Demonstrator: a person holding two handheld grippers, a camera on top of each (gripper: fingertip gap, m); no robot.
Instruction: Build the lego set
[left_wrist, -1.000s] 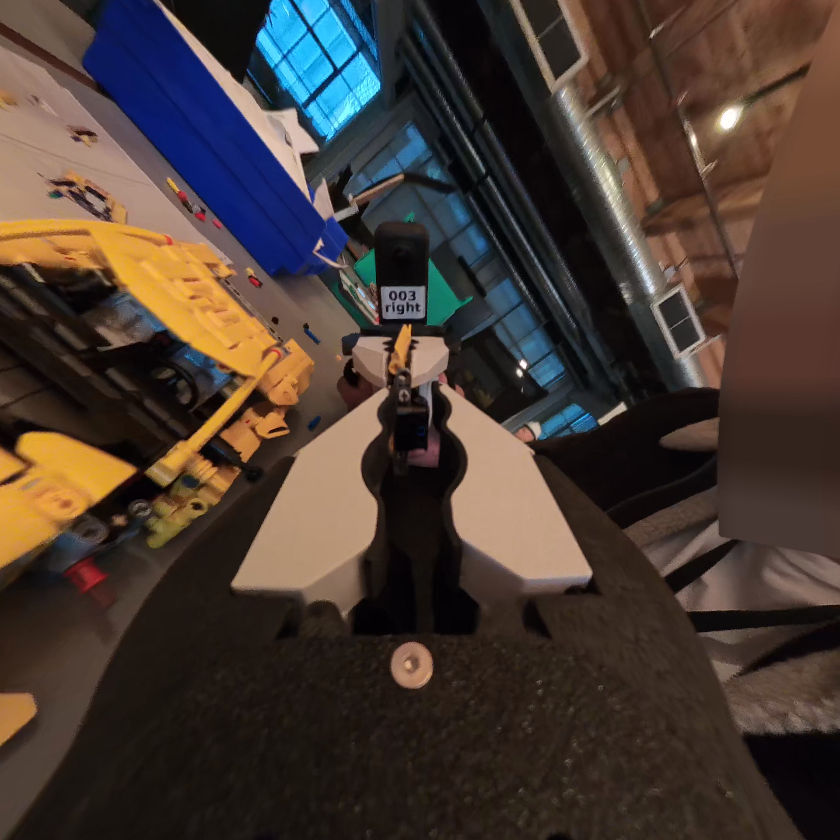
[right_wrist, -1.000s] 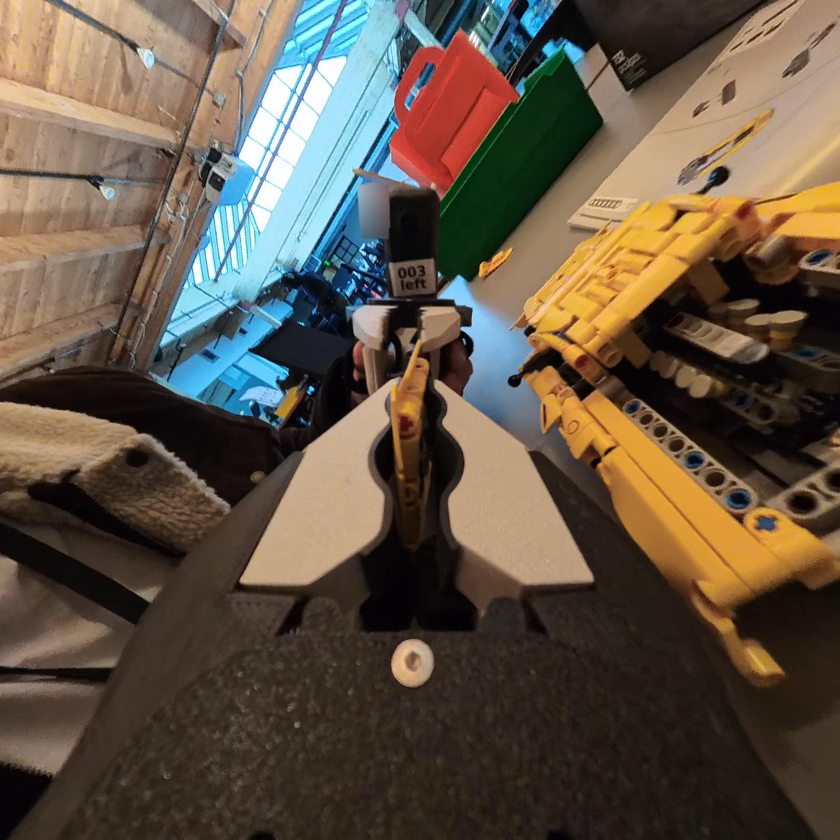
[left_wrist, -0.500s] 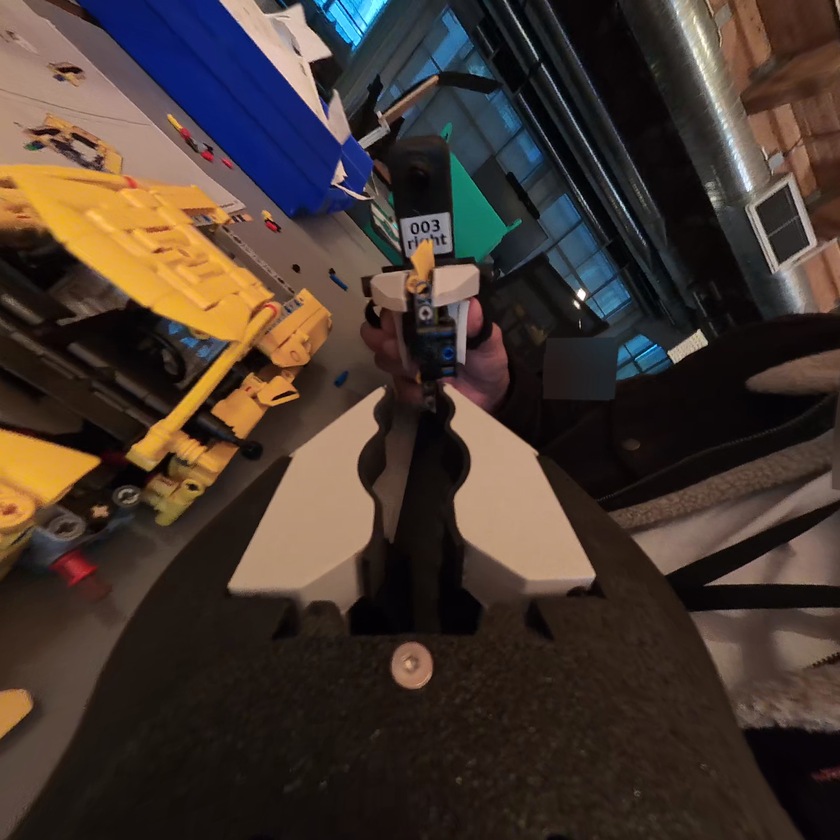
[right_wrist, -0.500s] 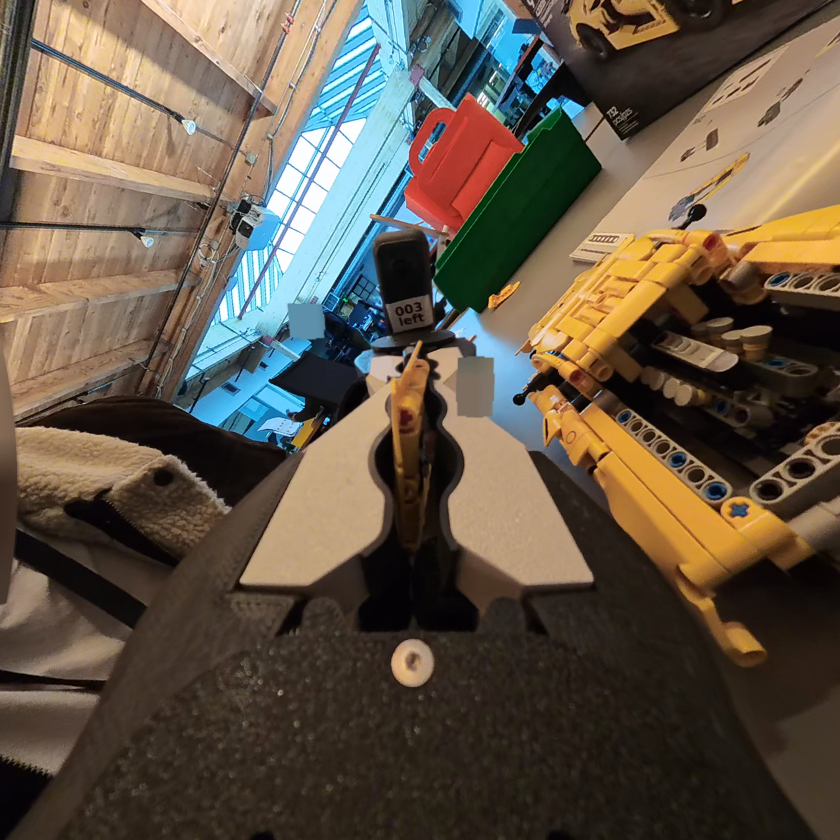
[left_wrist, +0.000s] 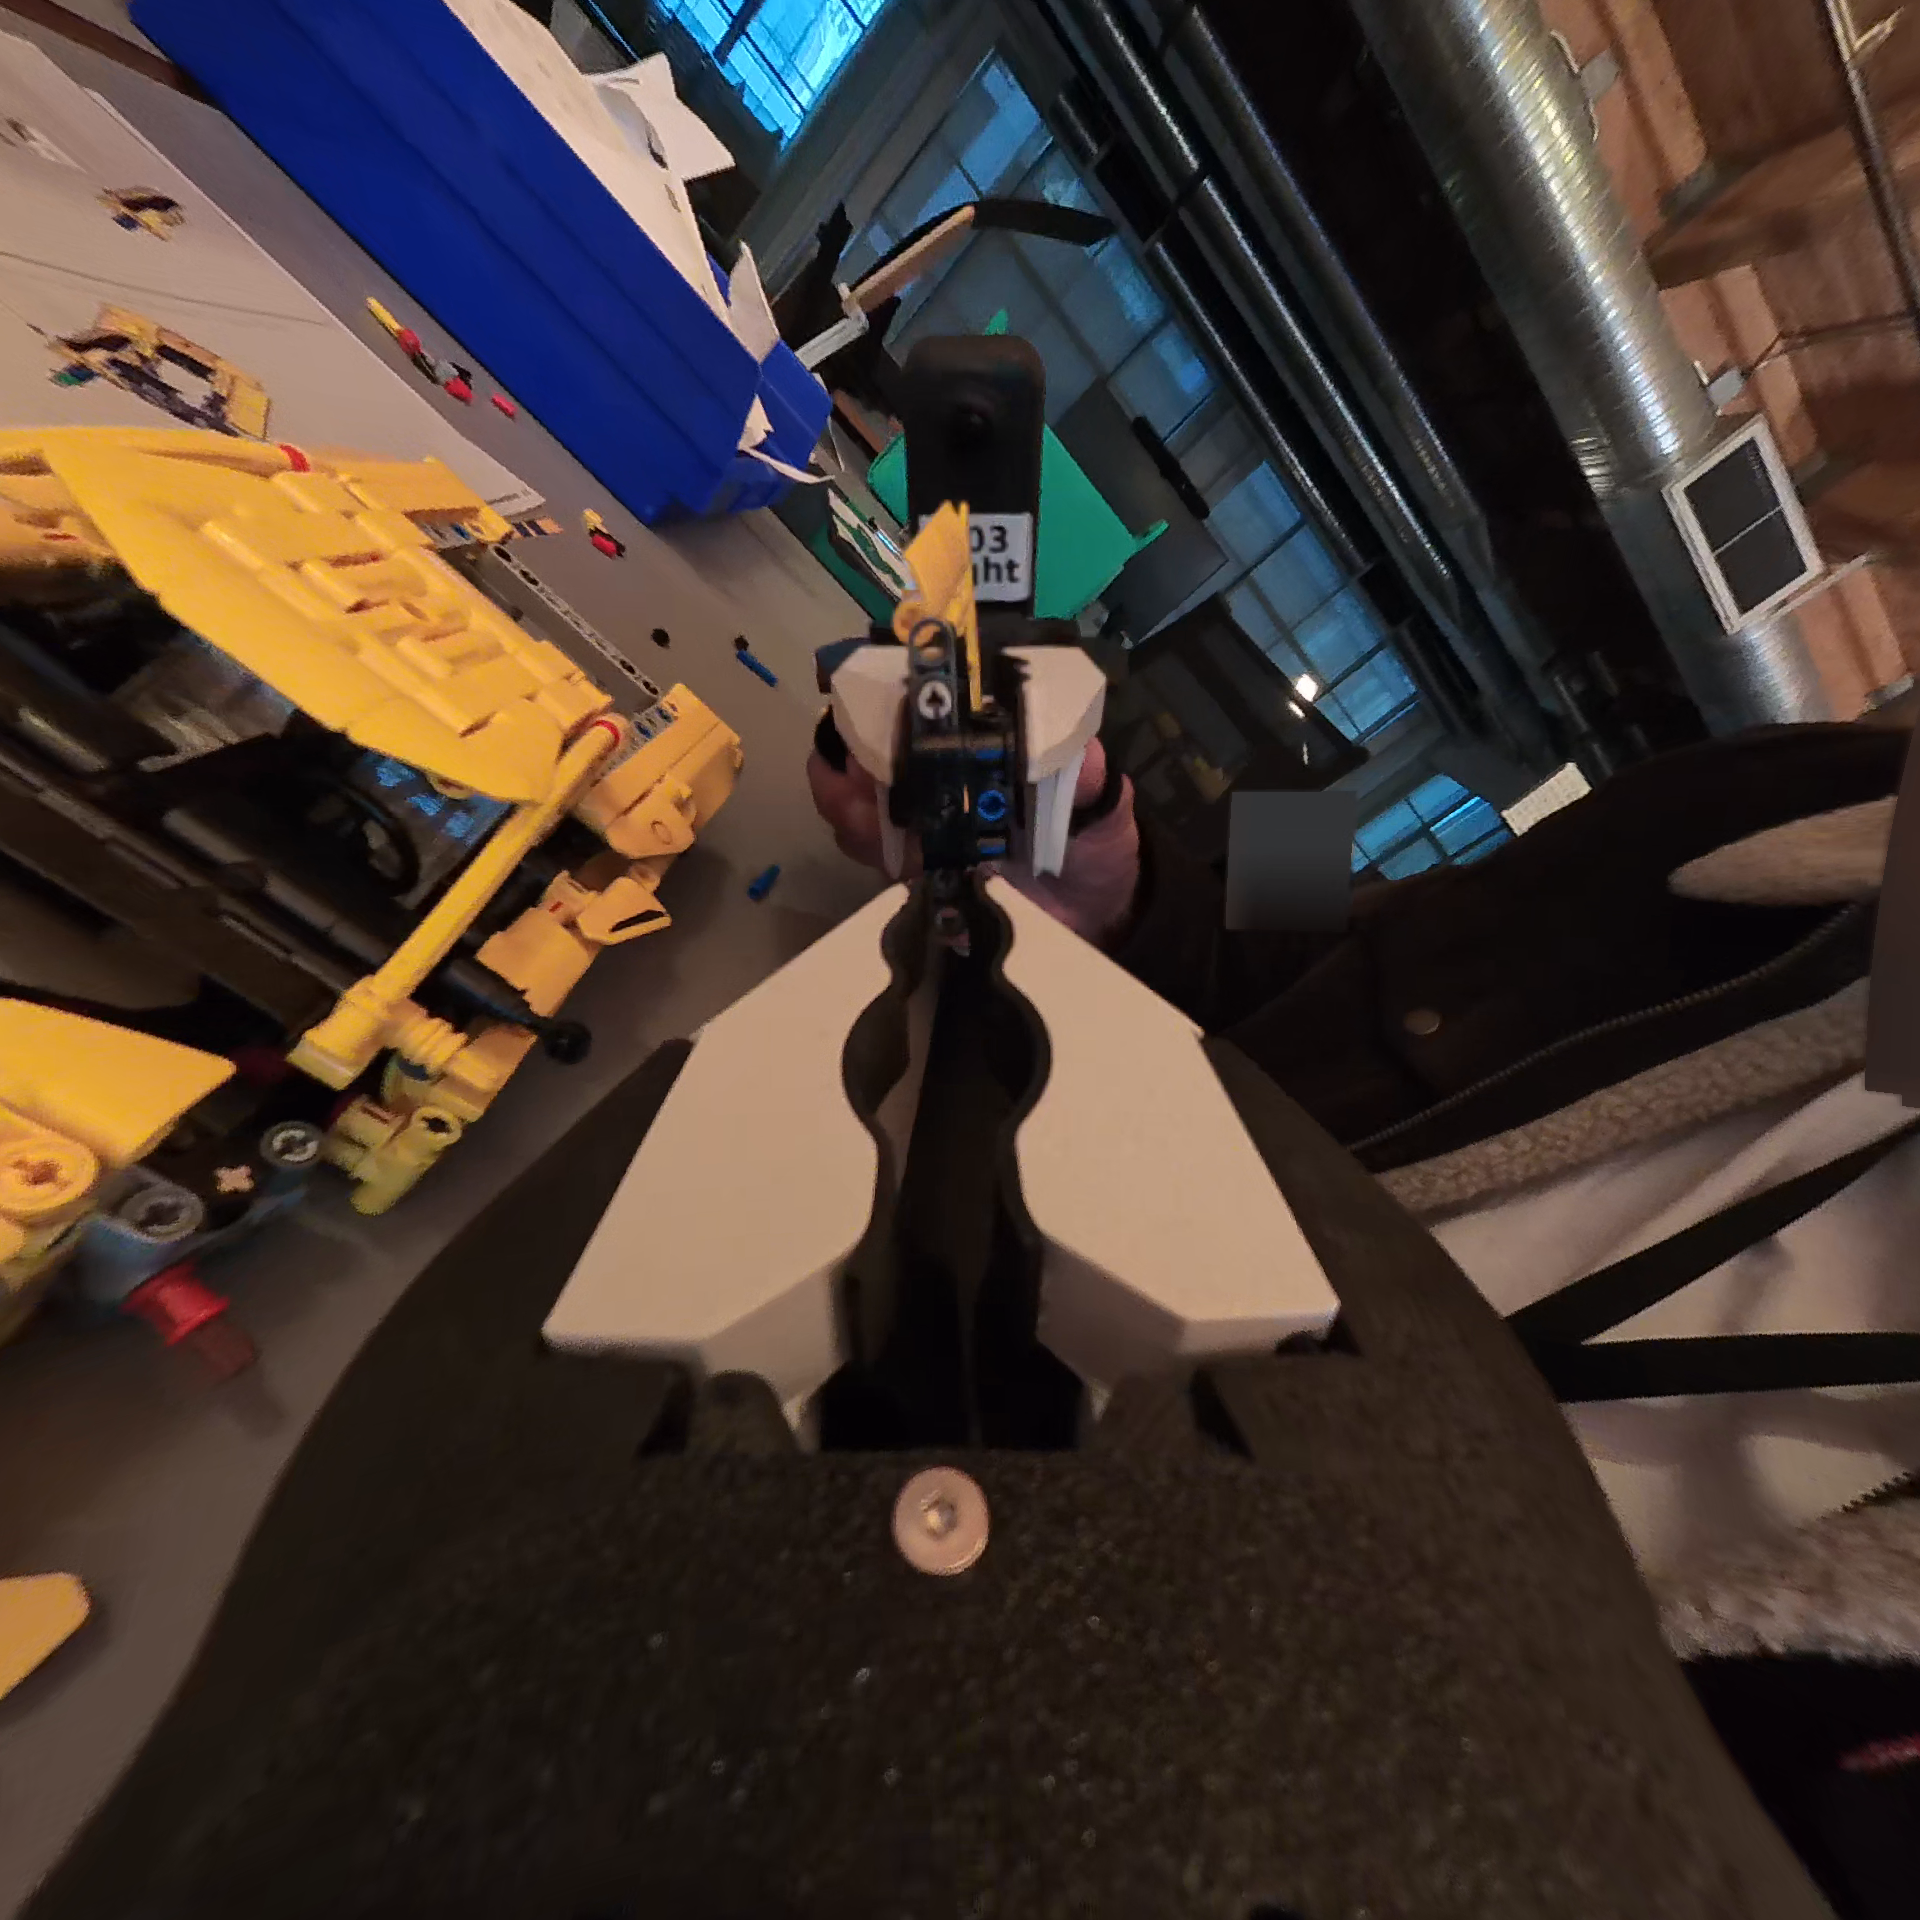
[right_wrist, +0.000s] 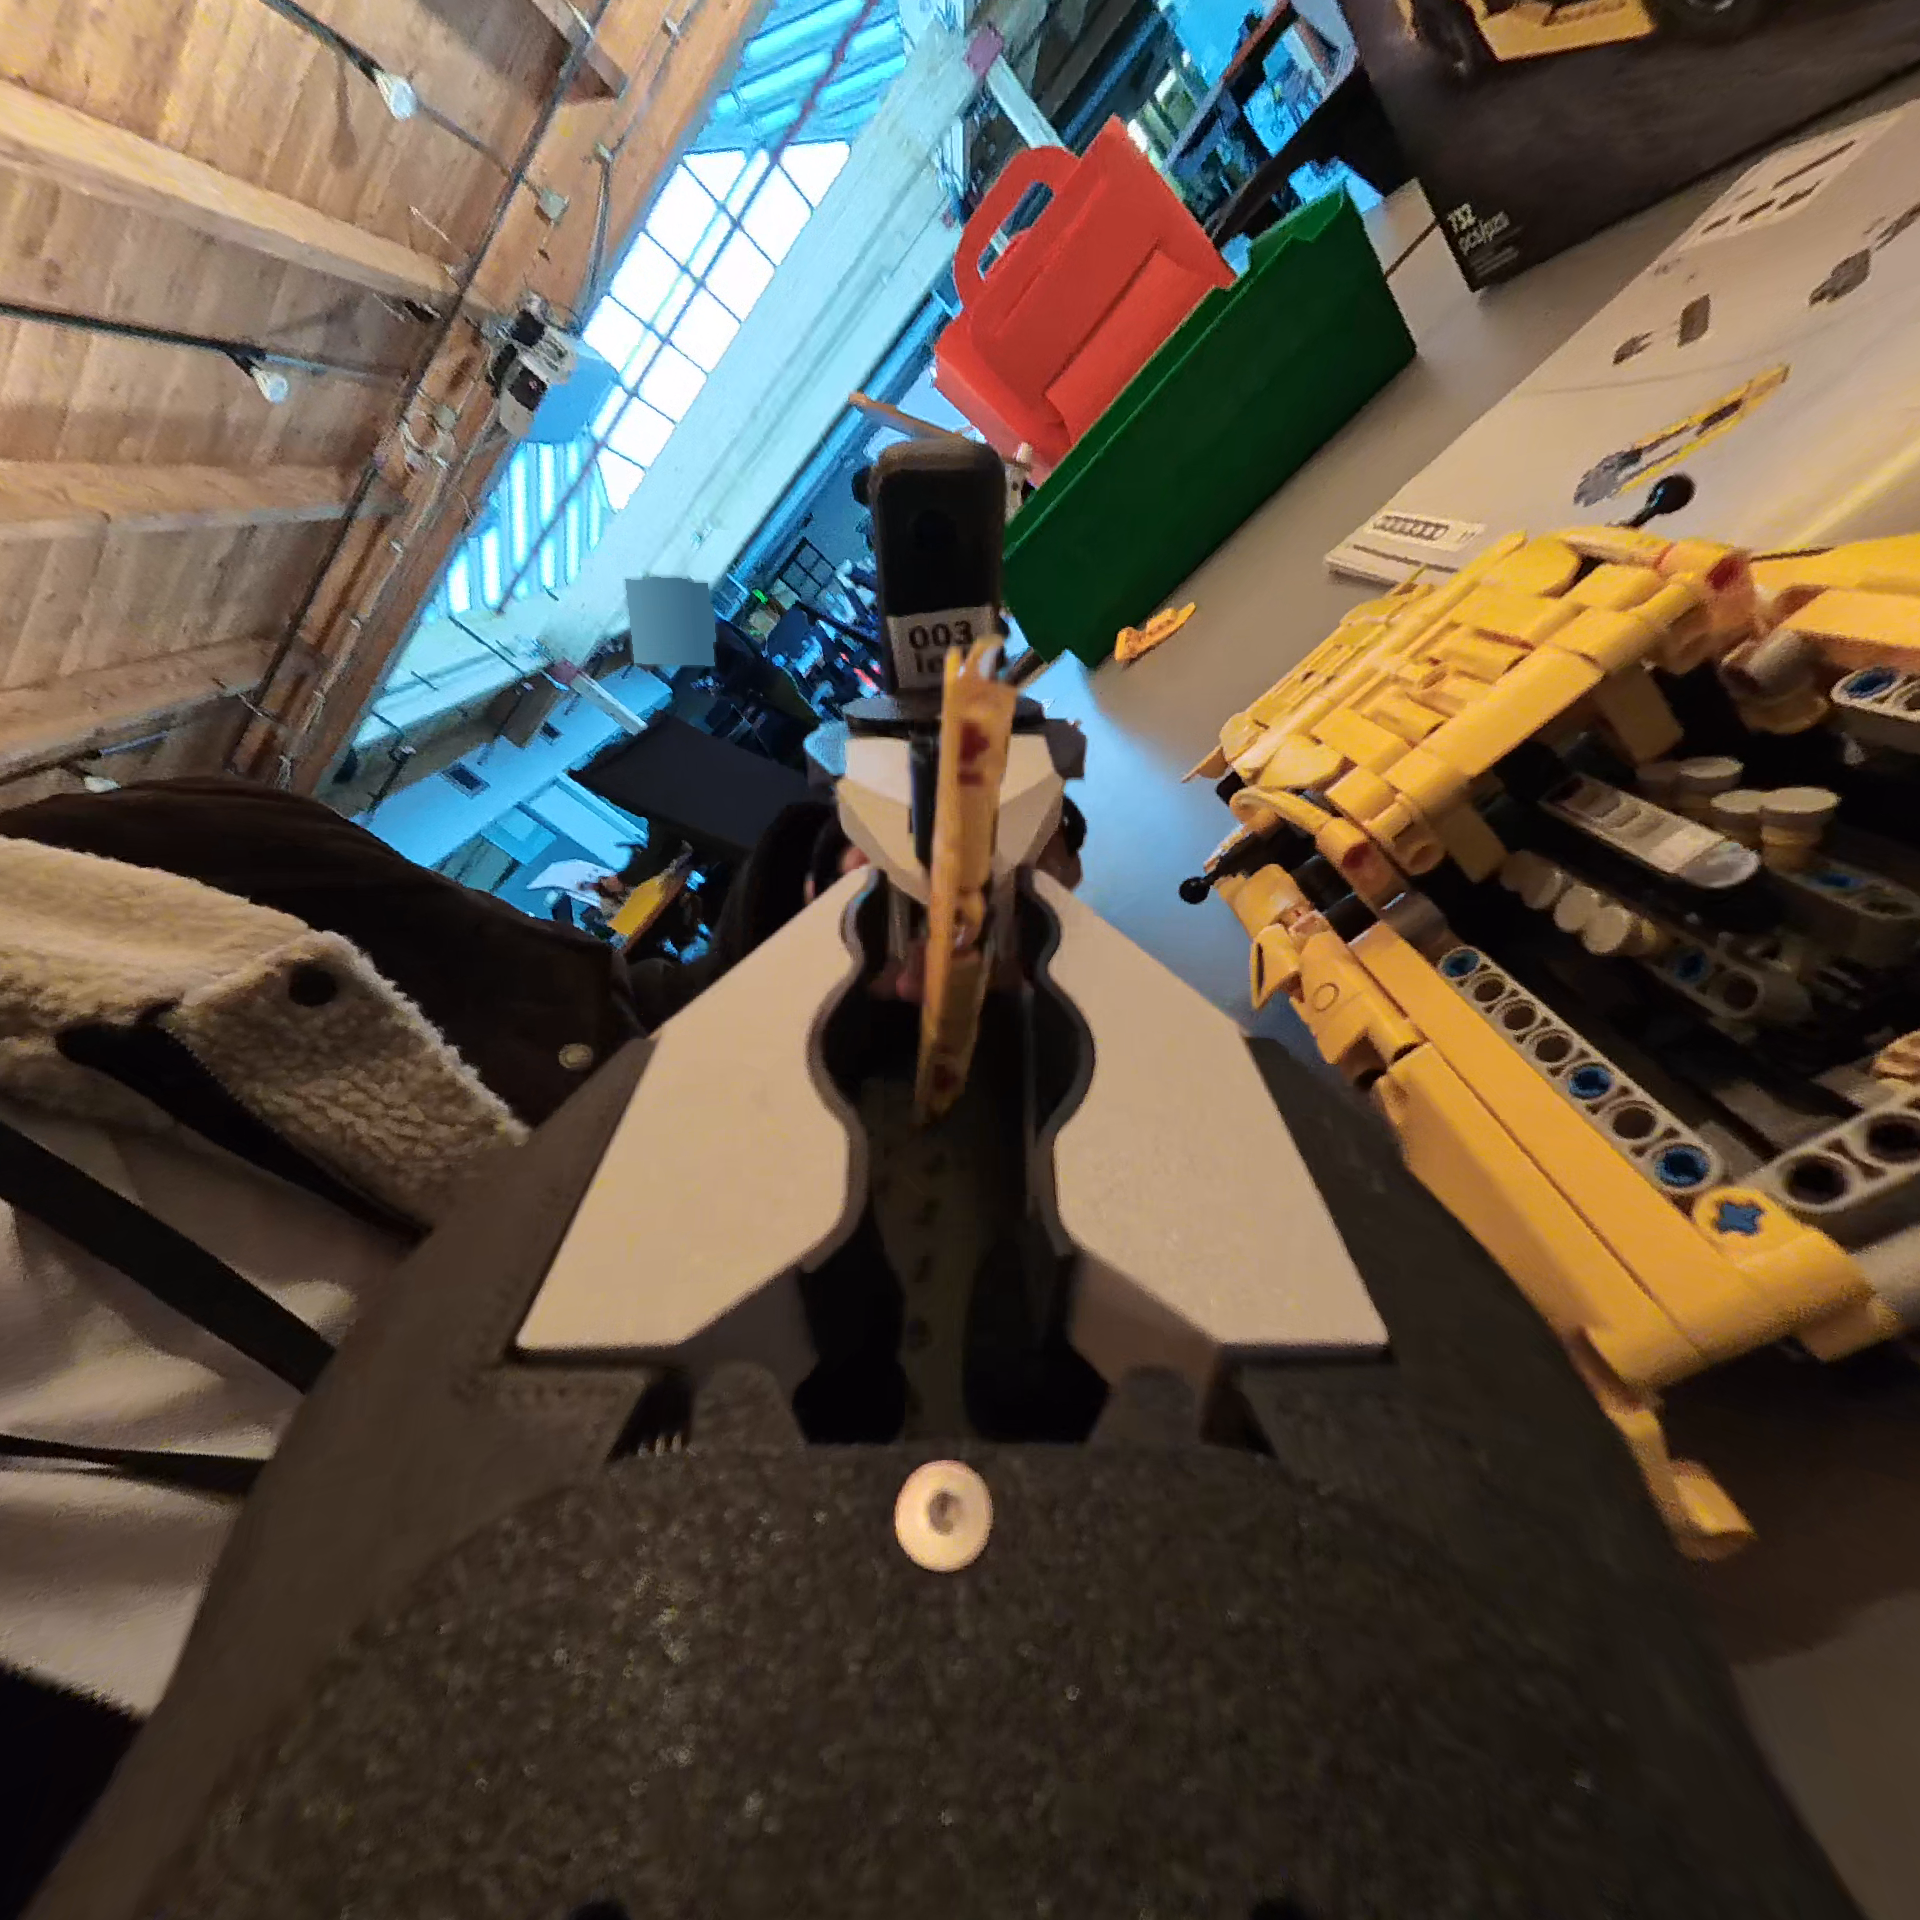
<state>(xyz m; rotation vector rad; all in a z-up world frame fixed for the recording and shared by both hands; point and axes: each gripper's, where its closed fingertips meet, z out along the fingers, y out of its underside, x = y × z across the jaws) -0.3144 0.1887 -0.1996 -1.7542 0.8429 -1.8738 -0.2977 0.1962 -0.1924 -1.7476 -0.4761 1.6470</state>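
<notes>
Yellow panel piece (right_wrist: 961, 904) sits clamped in the right gripper (right_wrist: 951, 925), held up off the table beside the yellow lego car (right_wrist: 1538, 883); the left gripper (left_wrist: 945, 935) looks closed (on what, I cannot tell); likely a mid-air sub-assembly, needing careful alignment next.

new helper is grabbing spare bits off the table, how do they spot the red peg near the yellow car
Start at the big yellow car on the grey table. Follow it to its near corner, by the grey and yellow round ends. The red peg lies there on the table, the only solid red part at that corner.
</notes>
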